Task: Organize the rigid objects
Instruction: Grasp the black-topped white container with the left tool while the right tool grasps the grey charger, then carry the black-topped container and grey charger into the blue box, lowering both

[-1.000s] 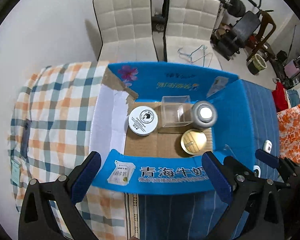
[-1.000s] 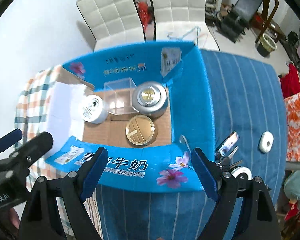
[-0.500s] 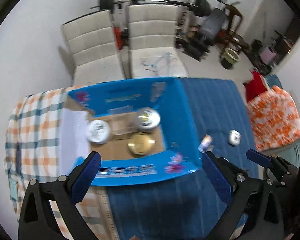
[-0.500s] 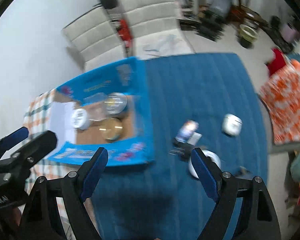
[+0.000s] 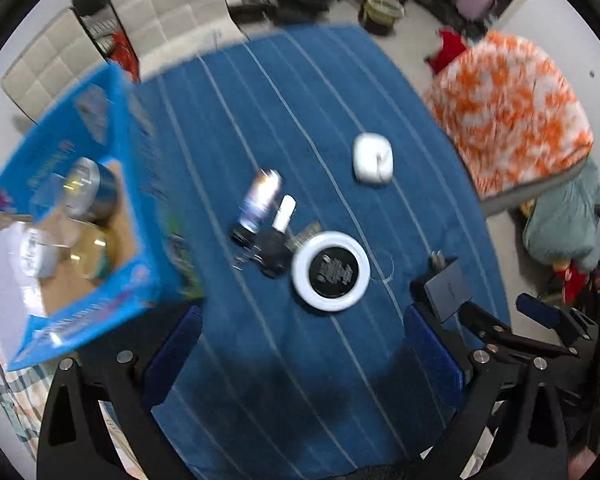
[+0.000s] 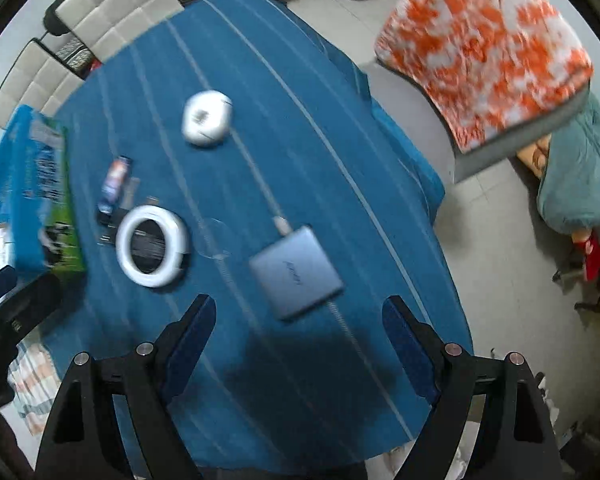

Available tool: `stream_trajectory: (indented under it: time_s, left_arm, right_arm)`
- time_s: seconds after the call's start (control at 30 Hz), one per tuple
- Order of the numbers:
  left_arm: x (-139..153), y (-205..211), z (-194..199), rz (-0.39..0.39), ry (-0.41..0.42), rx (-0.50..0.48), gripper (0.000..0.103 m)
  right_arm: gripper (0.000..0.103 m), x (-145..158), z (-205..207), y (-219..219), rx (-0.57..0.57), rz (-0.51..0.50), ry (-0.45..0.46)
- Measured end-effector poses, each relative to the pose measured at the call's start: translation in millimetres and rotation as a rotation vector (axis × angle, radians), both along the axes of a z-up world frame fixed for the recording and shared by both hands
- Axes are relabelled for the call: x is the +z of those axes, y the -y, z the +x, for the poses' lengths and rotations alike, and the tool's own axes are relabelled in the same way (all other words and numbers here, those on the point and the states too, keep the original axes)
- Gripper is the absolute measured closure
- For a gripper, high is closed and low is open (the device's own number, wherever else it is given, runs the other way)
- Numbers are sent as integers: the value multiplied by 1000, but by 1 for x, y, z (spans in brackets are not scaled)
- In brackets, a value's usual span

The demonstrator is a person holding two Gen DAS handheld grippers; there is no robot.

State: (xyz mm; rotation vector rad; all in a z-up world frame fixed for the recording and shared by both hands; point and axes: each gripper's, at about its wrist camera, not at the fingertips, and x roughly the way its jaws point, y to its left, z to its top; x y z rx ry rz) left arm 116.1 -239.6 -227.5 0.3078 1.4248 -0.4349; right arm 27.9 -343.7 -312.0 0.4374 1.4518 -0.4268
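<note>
Blue carton (image 5: 72,320) print blurred, unreadable; grey box (image 6: 296,272) logo illegible.

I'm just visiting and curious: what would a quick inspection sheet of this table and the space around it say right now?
Surface: blue striped cloth covers the table; a checked cloth shows at its left end.
Job's things: blue box holds round tins and a clear case; on the cloth lie a white ring dish, a grey flat device, a white case and a small printed tube.
Clutter: small dark bits beside the ring dish, too blurred to name.
Grippers: left gripper and right gripper both open, empty, above the cloth.
Cables: a white lead runs into the grey device.
Surroundings: padded chairs, orange patterned cover.
</note>
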Motion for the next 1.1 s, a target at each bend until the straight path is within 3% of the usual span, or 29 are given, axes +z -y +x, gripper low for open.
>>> stream_trajectory:
  time_s: [0.2,0.4,0.47,0.5,0.53,0.57,0.67,0.97,1.1]
  left_arm:
    - [-61,32,0,44,-111,-26,0]
    - [-96,47,5,89,-154,-33,1]
    - [-106,50,8,103,-170,-27,10]
    - [-110,49,10,108,-175,-22,21]
    - [-114,48,12,114,-175,-16,30]
    - [-116,47,13,107,-174,-9,30]
    - [-111,37,8,108,-169,-3,31]
    - [-115,48,-8,140,-131,9,29]
    - [-113,51,-10,125,-132,17,30]
  right_arm:
    - [16,-43,8,4,47,9,-68]
    - [16,-73,32,1,79,44,-102]
    - [19,-83,36,2,71,56,-122]
    - [19,-82,38,1,78,34,-120]
    - [28,-79,40,0,89,15,-112]
    - [34,-77,41,-1,97,-6,-117]
    - [36,-77,35,-1,92,-20,-159]
    - [36,-82,39,10,68,17,-214]
    - [38,-79,38,6,90,-25,-214]
